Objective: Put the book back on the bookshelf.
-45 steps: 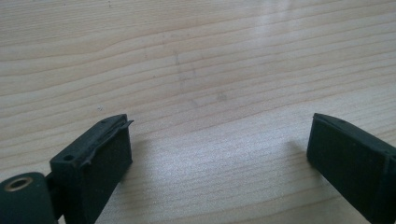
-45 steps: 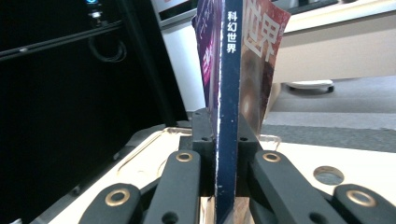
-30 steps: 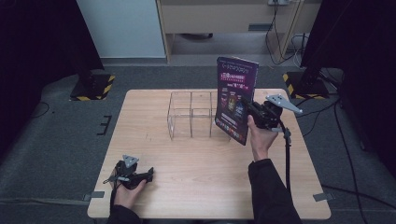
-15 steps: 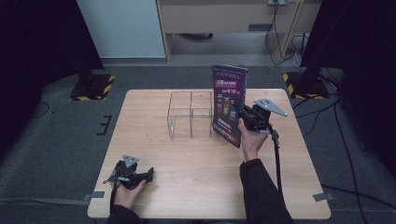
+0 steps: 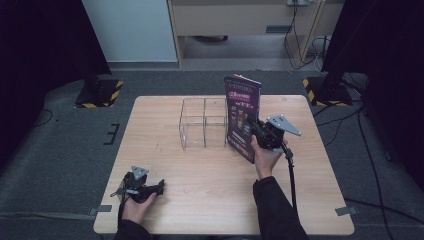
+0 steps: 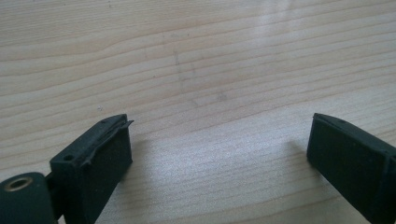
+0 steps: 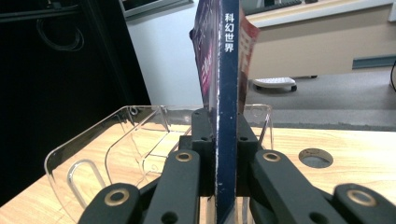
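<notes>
Right gripper (image 5: 259,134) clamps the upright purple paperback book (image 5: 243,116) by its spine, ready for the clear acrylic divided rack (image 5: 204,123) at nine o'clock; left gripper (image 5: 161,185) rests open.

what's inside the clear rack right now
Nothing shows inside the clear rack: its slots look bare through the walls in the high view. The magazine, held upright in the right gripper, stands at the rack's right end and covers that side.

book (image 5: 243,116): I see a purple cover with pink and white writing, dark blue spine
rack (image 5: 203,123): see-through
table (image 5: 210,180): light wood with stripes
grippers: black
</notes>
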